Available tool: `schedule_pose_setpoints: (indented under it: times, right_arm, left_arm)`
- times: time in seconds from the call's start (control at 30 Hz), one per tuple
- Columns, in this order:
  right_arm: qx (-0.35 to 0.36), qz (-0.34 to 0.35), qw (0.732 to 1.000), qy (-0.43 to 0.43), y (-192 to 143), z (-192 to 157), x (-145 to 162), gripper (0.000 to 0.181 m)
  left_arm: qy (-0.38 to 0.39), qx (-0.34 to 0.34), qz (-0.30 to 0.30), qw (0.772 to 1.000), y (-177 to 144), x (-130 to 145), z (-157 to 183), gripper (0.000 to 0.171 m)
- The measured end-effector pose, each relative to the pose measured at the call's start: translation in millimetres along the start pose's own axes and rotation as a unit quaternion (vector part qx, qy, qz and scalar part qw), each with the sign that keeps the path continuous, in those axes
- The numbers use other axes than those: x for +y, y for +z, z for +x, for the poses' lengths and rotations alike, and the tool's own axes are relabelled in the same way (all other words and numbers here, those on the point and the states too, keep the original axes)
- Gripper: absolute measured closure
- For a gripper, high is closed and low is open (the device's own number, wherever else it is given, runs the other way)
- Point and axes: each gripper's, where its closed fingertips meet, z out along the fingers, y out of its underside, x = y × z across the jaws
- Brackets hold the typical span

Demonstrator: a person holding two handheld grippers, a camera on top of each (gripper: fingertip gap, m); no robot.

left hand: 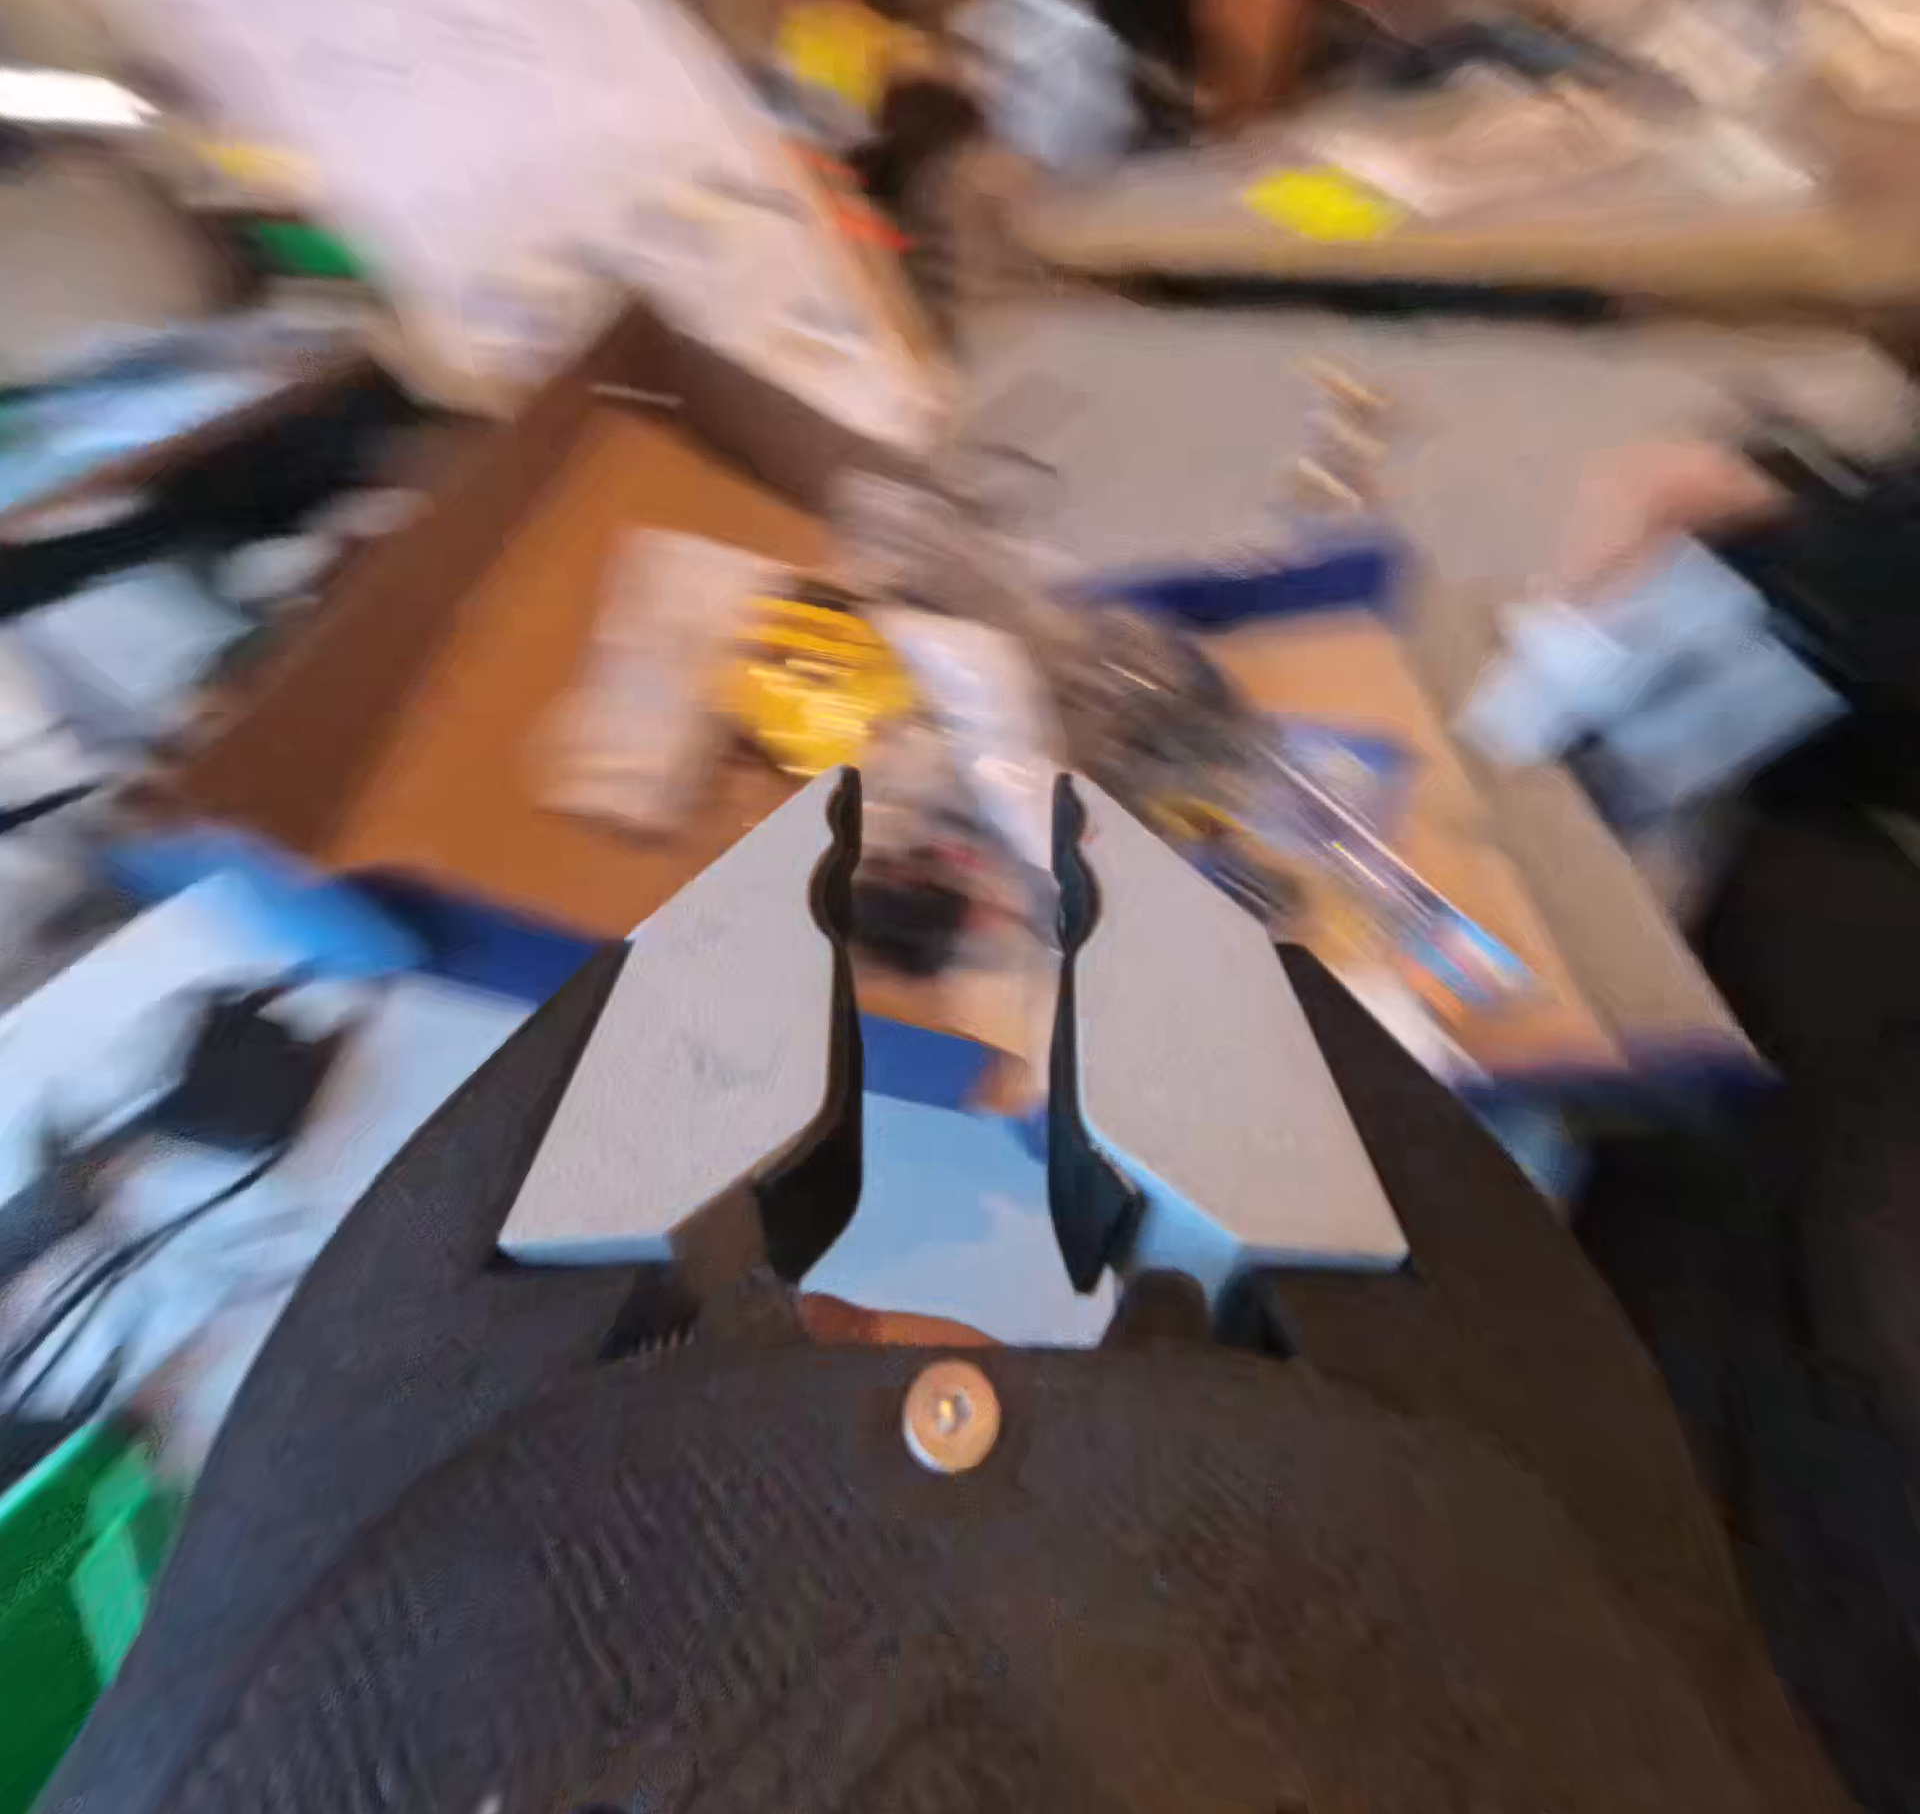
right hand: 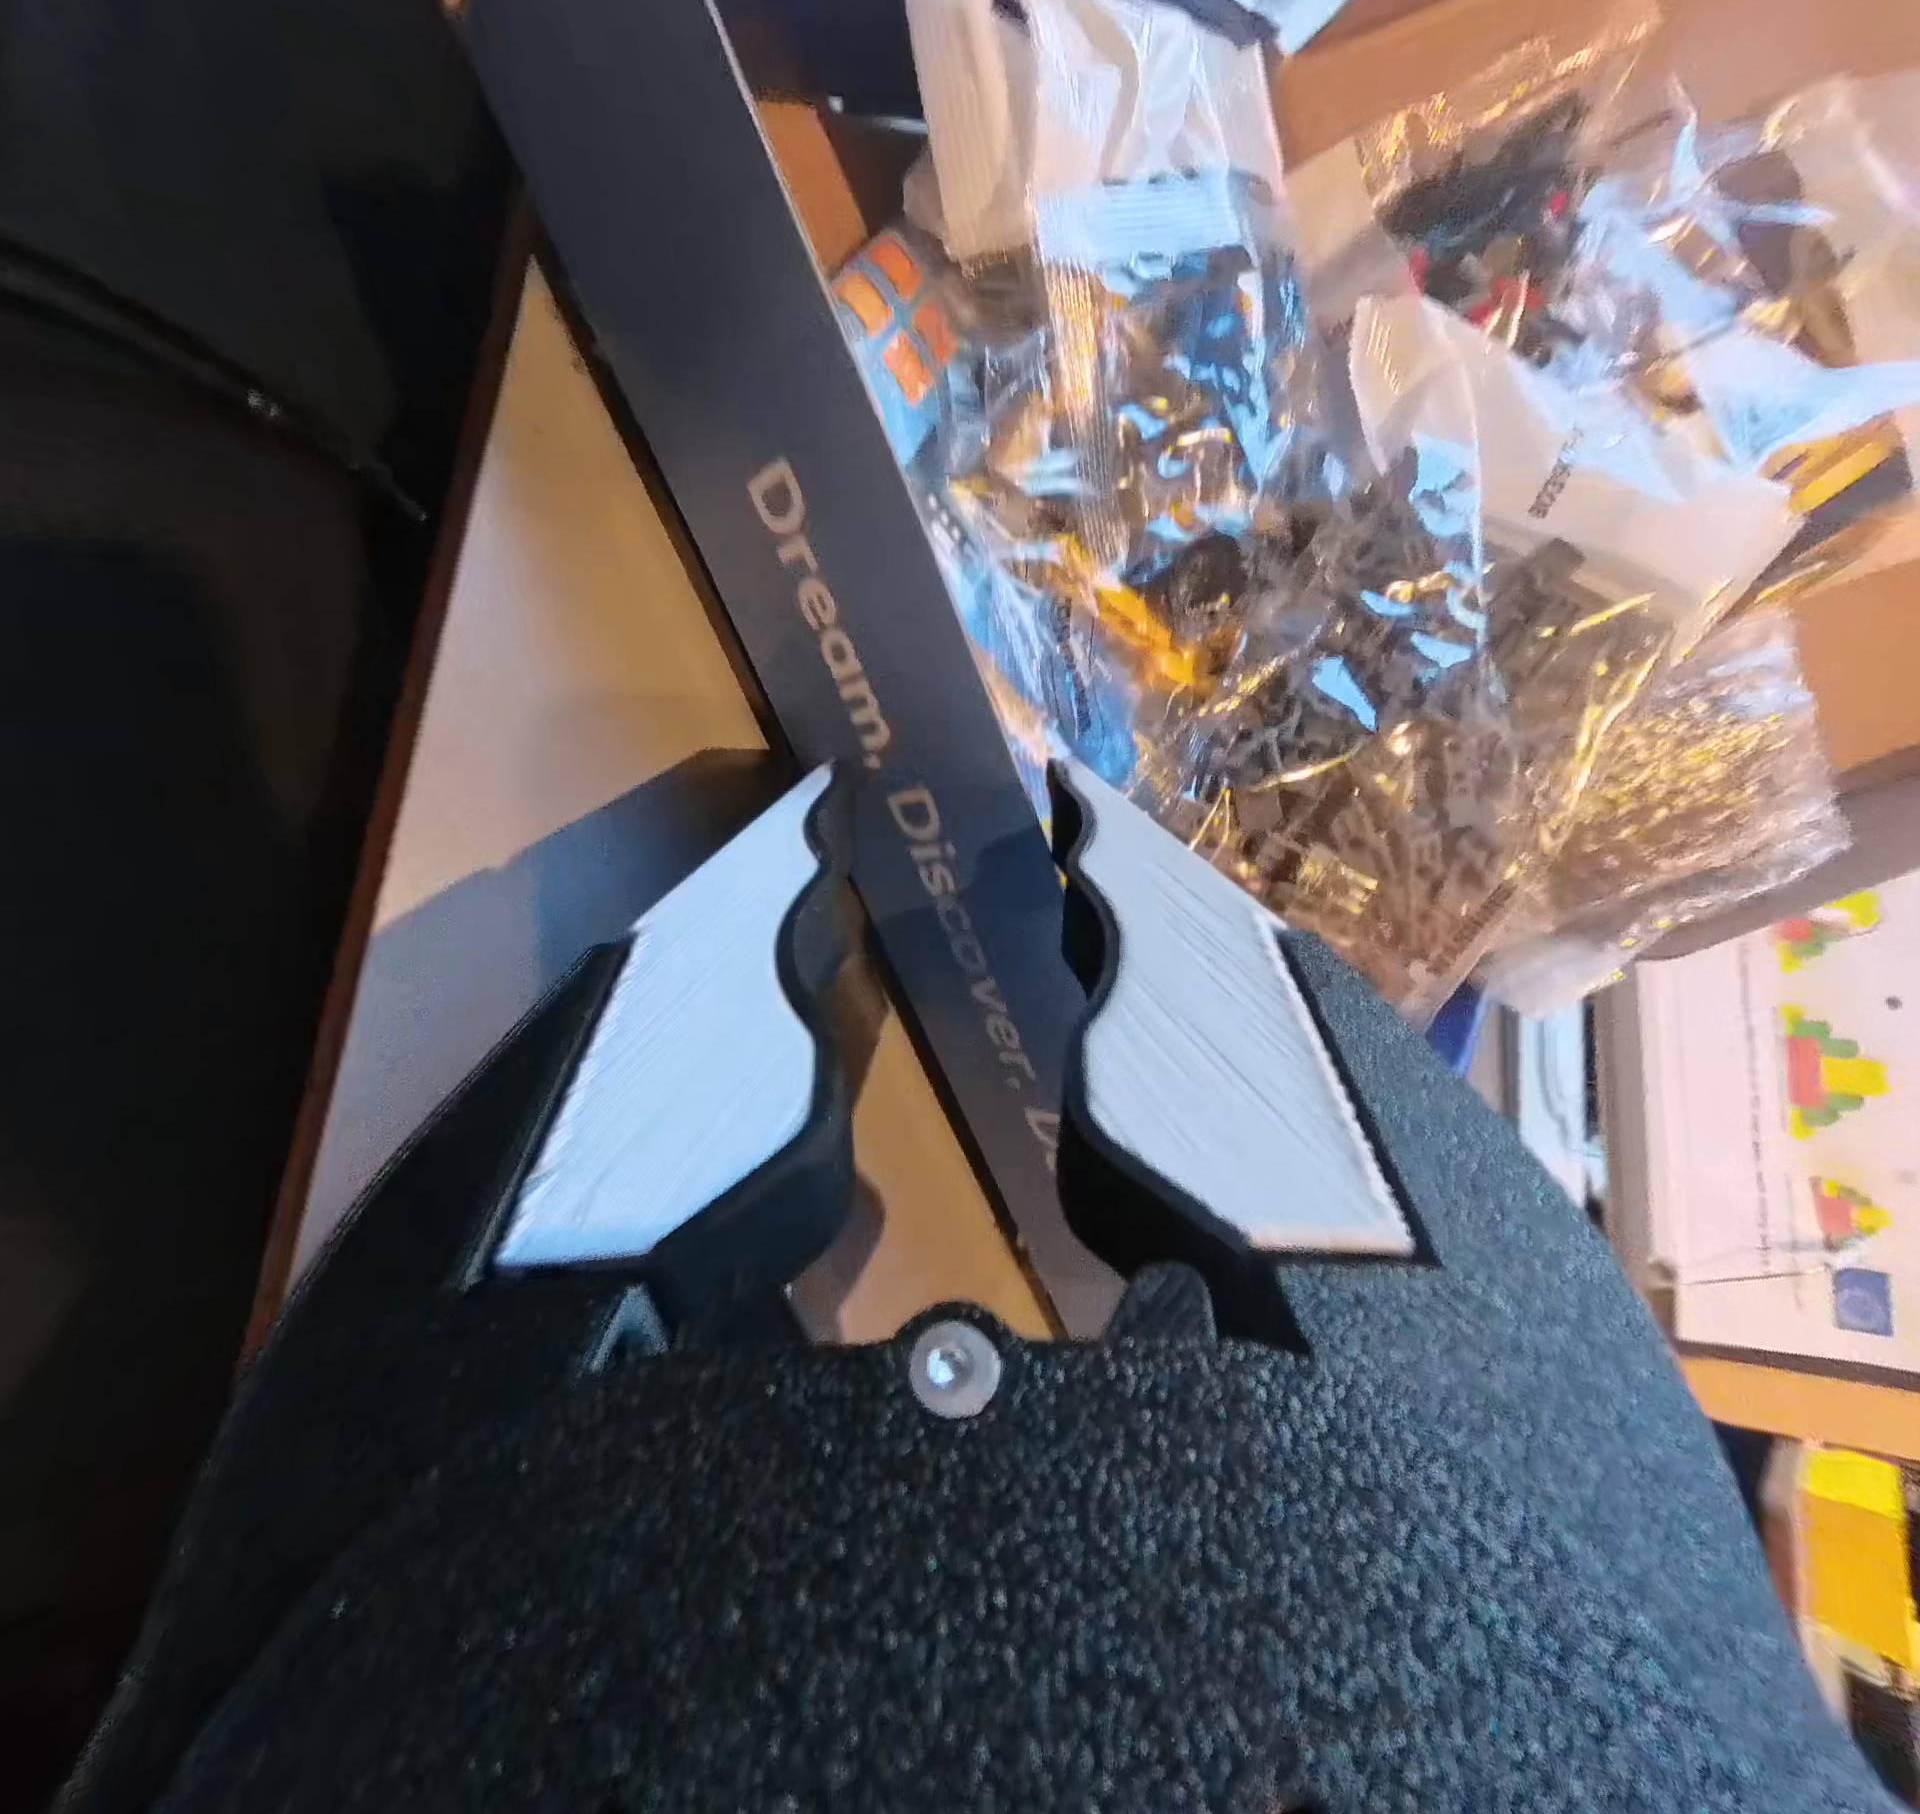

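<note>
Left wrist view, heavily blurred: the left gripper point(left hand: 956, 798) hangs with its jaws a narrow gap apart, holding nothing clearly visible, above a brown cardboard box point(left hand: 488, 684) with a yellow item point(left hand: 821, 684) inside.

Right wrist view: the right gripper point(right hand: 951, 798) straddles a black box wall point(right hand: 727, 330); whether it grips is unclear. Clear plastic bags point(right hand: 1351, 621) of small parts lie just beyond.

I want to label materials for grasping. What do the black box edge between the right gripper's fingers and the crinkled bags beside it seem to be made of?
Black box edge: probably glossy printed cardboard; a flat, thin wall with a brown underside. Crinkled bags: thin clear plastic film; wrinkles, sharp glints, small parts visible through it. The right gripper straddles the edge; contact is unclear.
</note>
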Motion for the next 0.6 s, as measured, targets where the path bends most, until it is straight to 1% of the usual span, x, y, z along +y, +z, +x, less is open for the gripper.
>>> schedule_pose_setpoints:
  times: [0.03,0.1,0.13,0.17,0.2,0.23,0.27,0.3,0.33,0.4,0.43,0.5,0.57,0.6]
  right_arm:
    - [-0.012,-0.004,1.000,0.007,0.1,1.0,5.5,0.142]
    - [-0.056,-0.014,0.998,0.002,3.1,-1.6,14.3,0.145]
    - [-0.081,-0.024,0.996,-0.014,5.0,-2.2,20.3,0.145]
    - [-0.099,-0.033,0.994,-0.028,6.9,0.8,26.4,0.142]
    - [-0.108,-0.044,0.993,-0.030,9.6,9.4,32.8,0.129]
    - [-0.116,-0.059,0.991,-0.023,12.7,20.2,41.3,0.123]
    - [-0.130,-0.081,0.988,-0.015,15.7,30.0,52.2,0.120]
    - [-0.137,-0.106,0.985,-0.008,19.5,41.0,64.4,0.116]
    - [-0.140,-0.128,0.982,-0.002,24.7,52.8,76.3,0.114]
    - [-0.134,-0.164,0.977,-0.002,38.6,78.0,99.1,0.116]
    - [-0.128,-0.177,0.976,-0.001,47.4,90.0,107.7,0.121]
    - [-0.114,-0.190,0.975,0.009,68.4,108.7,116.7,0.135]
    - [-0.091,-0.189,0.978,0.014,90.8,121.3,115.8,0.134]
    - [-0.084,-0.185,0.979,0.012,98.9,124.6,112.2,0.134]
  left_arm:
    - [0.046,0.085,-0.048,0.994,10.8,21.2,48.1,0.135]
    - [0.090,0.179,-0.143,0.969,34.3,74.7,113.7,0.115]
    - [0.106,0.218,-0.188,0.952,40.7,101.3,140.0,0.117]
    - [0.125,0.234,-0.216,0.940,45.9,121.0,156.3,0.116]
    - [0.141,0.231,-0.224,0.936,52.0,132.0,164.9,0.115]
    - [0.142,0.227,-0.223,0.937,57.0,137.7,171.0,0.116]
    - [0.136,0.227,-0.220,0.939,60.5,140.3,176.6,0.112]
    - [0.132,0.218,-0.202,0.946,65.5,137.2,178.7,0.109]
    - [0.129,0.202,-0.194,0.951,71.1,135.3,178.2,0.109]
    - [0.121,0.183,-0.190,0.957,81.8,132.2,179.4,0.101]
    - [0.126,0.159,-0.191,0.961,88.8,131.7,174.1,0.104]
    - [0.150,0.097,-0.194,0.964,101.2,133.1,152.7,0.121]
    - [0.147,0.039,-0.209,0.966,108.9,139.4,123.6,0.146]
    - [0.138,0.041,-0.219,0.965,109.8,146.4,115.7,0.144]
